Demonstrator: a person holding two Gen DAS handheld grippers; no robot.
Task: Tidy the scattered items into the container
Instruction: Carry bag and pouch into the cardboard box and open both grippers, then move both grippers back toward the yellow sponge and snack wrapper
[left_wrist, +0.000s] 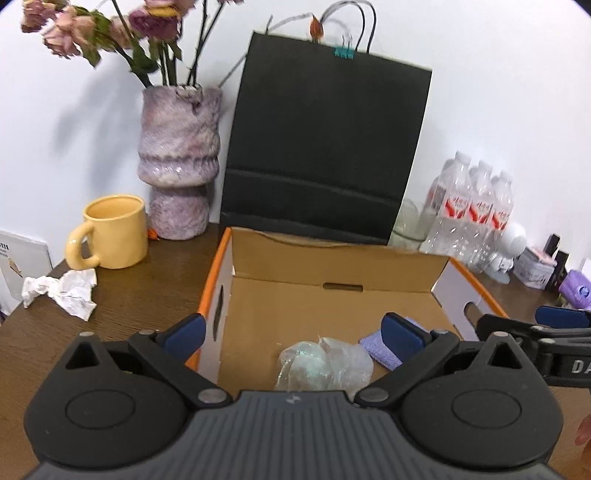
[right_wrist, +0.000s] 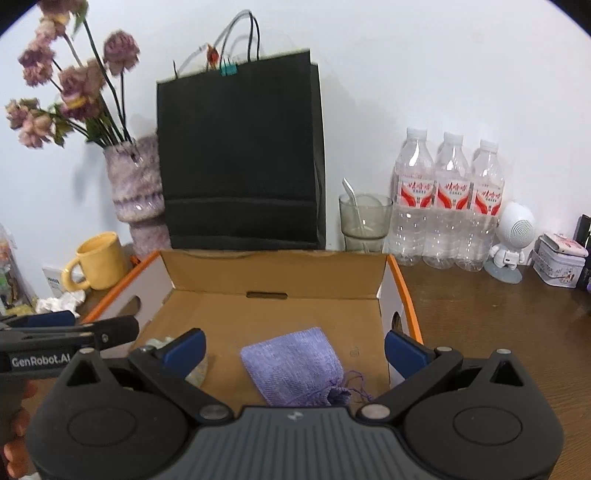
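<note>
An open cardboard box with orange edges stands on the wooden desk. On its floor lie a crumpled clear plastic wrapper and a purple knitted pouch, also seen as the pouch in the left wrist view. My left gripper hangs open over the box's near left part, above the wrapper, with nothing between its blue pads. My right gripper stands open above the pouch, apart from it. A crumpled white paper lies on the desk left of the box.
A yellow mug, a purple vase with dried flowers and a black paper bag stand behind and left of the box. Three water bottles, a glass, a white figurine and a tin stand at the right.
</note>
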